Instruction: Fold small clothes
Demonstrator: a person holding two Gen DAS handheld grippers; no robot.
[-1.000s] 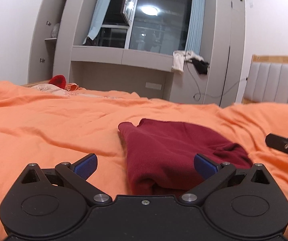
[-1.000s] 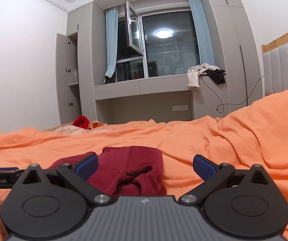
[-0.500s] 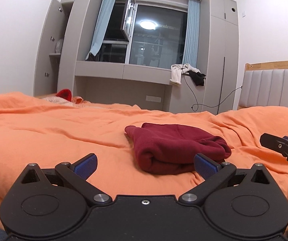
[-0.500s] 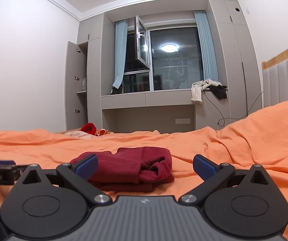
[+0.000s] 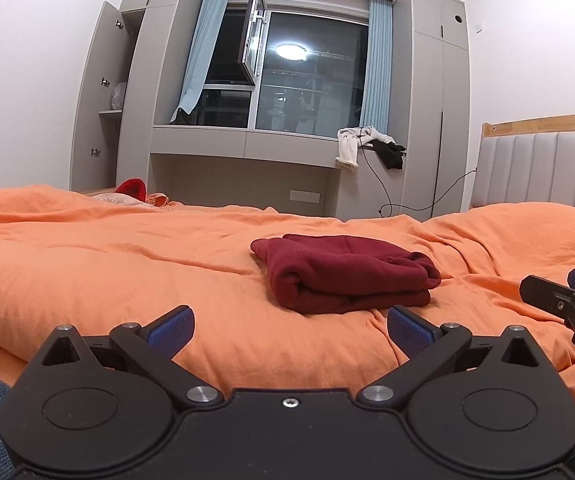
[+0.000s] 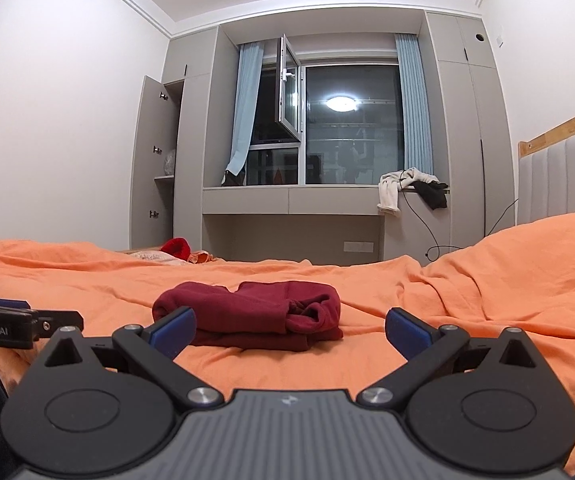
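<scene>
A folded maroon garment (image 5: 347, 274) lies on an orange duvet (image 5: 127, 264) covering the bed, toward the middle of the bed and well short of its far edge, with its layers stacked and a rolled fold facing the left wrist camera. Seen from the right wrist camera, the same garment (image 6: 255, 314) shows a bunched, tucked end on its right side. The left gripper (image 5: 290, 326) hovers just above the duvet near the bed's near edge, its jaws spread wide and holding nothing, the garment lying beyond and between its blue pads (image 5: 171, 326). The right gripper (image 6: 290, 326) sits likewise low over the near edge, jaws wide apart and empty, its left pad overlapping the garment's near corner in view, though whether they touch cannot be told. Each gripper shows at the margin of the other's view, apart from the cloth. A padded headboard (image 5: 539, 172) with a wooden rail stands at the bed's right end. Behind the far edge, a grey wardrobe (image 6: 159, 168) with an open door flanks a dark window (image 6: 347, 140) with blue curtains, and white and black clothes (image 6: 407, 188) hang off the sill. A red item (image 6: 176, 247) rests at the bed's far left corner.
</scene>
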